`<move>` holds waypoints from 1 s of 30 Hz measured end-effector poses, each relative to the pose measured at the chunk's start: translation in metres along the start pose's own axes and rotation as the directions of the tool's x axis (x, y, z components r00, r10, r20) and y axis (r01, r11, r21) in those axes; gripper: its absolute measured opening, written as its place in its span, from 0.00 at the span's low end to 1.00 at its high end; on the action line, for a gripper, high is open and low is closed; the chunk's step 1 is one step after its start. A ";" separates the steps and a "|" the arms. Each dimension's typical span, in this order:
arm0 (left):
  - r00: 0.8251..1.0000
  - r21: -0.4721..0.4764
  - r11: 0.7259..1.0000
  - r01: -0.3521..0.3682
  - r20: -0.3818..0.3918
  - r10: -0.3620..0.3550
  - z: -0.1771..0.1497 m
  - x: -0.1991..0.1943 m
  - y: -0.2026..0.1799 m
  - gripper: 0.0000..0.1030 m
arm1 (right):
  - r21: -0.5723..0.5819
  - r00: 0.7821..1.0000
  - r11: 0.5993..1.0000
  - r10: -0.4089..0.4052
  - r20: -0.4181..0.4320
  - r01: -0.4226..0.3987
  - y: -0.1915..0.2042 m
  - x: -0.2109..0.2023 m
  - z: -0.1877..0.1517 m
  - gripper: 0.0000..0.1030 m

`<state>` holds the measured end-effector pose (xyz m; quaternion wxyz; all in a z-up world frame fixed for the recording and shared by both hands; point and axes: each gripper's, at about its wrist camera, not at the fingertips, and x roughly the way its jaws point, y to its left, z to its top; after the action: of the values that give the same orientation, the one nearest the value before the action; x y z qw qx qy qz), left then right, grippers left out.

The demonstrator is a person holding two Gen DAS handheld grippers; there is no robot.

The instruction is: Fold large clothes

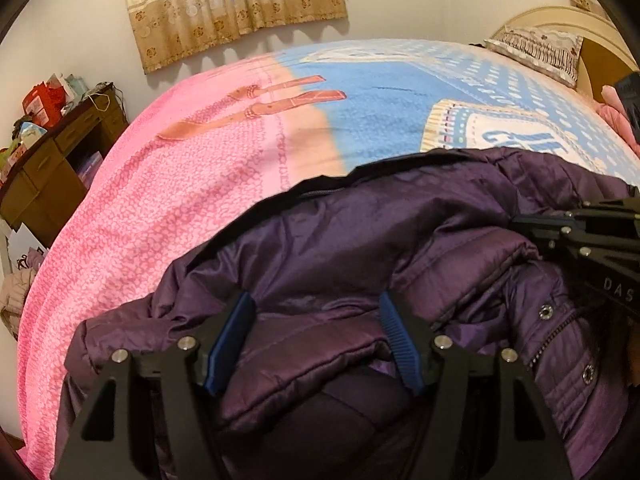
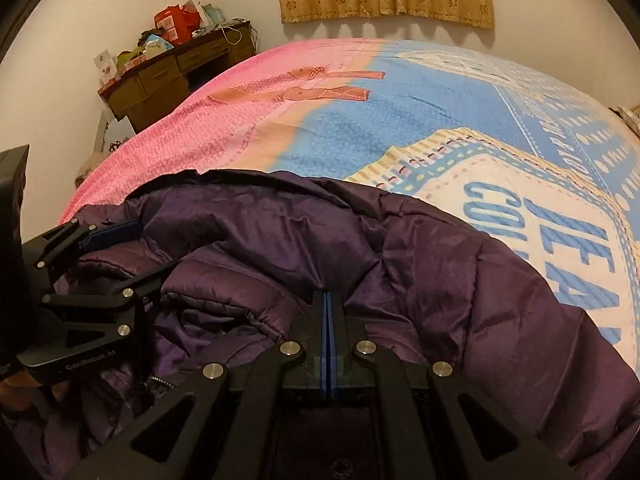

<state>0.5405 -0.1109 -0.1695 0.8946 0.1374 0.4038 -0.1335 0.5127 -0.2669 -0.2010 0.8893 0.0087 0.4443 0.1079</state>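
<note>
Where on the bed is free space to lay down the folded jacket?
The bedspread is bare beyond the purple jacket: the pink part toward the desk, and the blue part up to the pillow. The near edge is crowded: jacket, left gripper, right gripper.

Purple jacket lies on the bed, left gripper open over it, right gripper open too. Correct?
Not quite: the right gripper is shut, its blue pads pressed together, as the right wrist view shows. The purple jacket does lie on the bed, left gripper open.
</note>
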 end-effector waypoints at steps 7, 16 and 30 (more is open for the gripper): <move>1.000 0.000 1.000 -0.005 -0.002 0.005 0.000 0.002 -0.001 0.68 | 0.020 1.000 0.999 0.026 -0.004 -0.025 -0.002 0.004 0.001 0.00; 1.000 0.001 1.000 -0.007 -0.002 0.007 0.000 0.003 -0.001 0.68 | 0.017 1.000 1.000 0.021 -0.007 -0.021 -0.001 0.005 0.001 0.00; 1.000 0.000 1.000 -0.007 -0.003 0.007 0.000 0.004 -0.002 0.68 | 0.018 1.000 1.000 0.021 -0.007 -0.021 0.000 0.005 0.001 0.00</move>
<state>0.5425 -0.1135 -0.1725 0.8945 0.1391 0.4045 -0.1300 0.5165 -0.2661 -0.2042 0.8864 0.0209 0.4484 0.1131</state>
